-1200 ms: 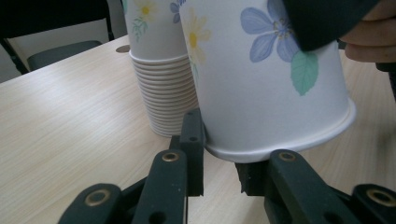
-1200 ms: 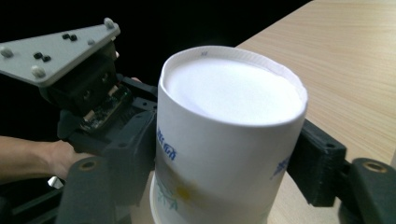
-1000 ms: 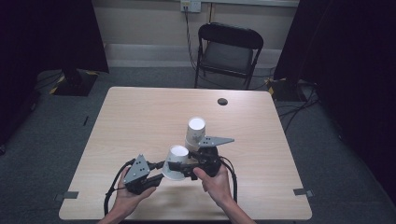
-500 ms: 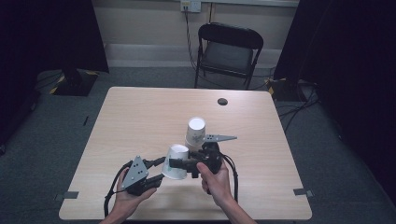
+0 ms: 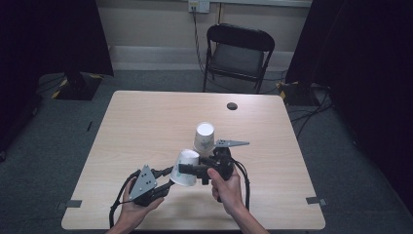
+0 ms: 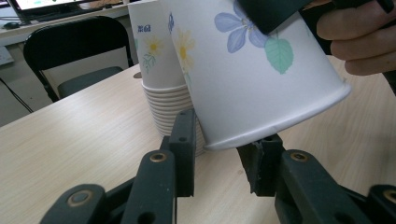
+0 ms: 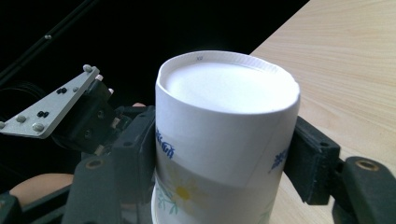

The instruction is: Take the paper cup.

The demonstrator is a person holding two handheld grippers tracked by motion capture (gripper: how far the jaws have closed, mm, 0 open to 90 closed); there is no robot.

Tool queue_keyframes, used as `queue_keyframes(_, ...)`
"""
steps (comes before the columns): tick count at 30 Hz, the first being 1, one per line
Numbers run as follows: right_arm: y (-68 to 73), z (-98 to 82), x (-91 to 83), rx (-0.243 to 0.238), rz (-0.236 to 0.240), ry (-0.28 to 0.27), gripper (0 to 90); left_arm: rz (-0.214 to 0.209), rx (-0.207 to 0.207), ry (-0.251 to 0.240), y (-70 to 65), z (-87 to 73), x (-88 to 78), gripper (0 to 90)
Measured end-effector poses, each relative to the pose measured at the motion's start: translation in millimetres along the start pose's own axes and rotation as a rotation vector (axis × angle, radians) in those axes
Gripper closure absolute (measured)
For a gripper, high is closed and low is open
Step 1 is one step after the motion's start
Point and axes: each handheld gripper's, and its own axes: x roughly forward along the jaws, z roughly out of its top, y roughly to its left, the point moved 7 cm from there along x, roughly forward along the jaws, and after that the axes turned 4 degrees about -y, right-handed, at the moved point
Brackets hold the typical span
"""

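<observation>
— What is gripped by the right gripper point(image 5: 195, 170)?

— A cup point(image 5: 185, 167), upside down and tilted, is pinched at its sides between the two jaws; in the right gripper view point(image 7: 219, 140) the pads are seen pressed against the wall just under the closed base.

— And the left gripper point(image 5: 168, 181)?

— Its jaws have just been closing, with the cup's rim point(image 6: 280, 123) set between them. In the left gripper view one pad is seen touching the rim from below, while the other stands just beside it; a firm grip cannot be told.

— What is found around them?

— A stack point(image 5: 204, 138) of the same flowered cups is stood upside down just beyond the right gripper, almost touching the held cup. Seen from the left gripper, the stack point(image 6: 163, 74) lies directly behind the cup and is partly hidden by it.

— Is anything else on the table point(image 5: 146, 122)?

— A small dark disc point(image 5: 232, 106) is seen well beyond the stack, near the far edge. A chair point(image 5: 238, 48) is placed behind the table.

— Is the way blocked?

— Only the stack is close; the wood to either side of the grippers is bare.
</observation>
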Motion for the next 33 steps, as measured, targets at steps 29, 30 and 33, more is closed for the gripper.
queue_keyframes(29,5.8,4.3,-3.5,-0.159,-0.053,0.011,21.5,-0.070,-0.120,0.066,7.3,-4.2,-3.8,85.0)
queue_keyframes(30,6.3,4.7,-3.9,-0.169,-0.054,0.012,21.2,-0.082,-0.127,0.071,8.0,-4.6,-4.2,85.1)
queue_keyframes(33,6.1,6.4,-5.9,-0.194,-0.066,0.004,22.0,-0.102,-0.150,0.092,9.2,-6.7,-4.5,85.1)
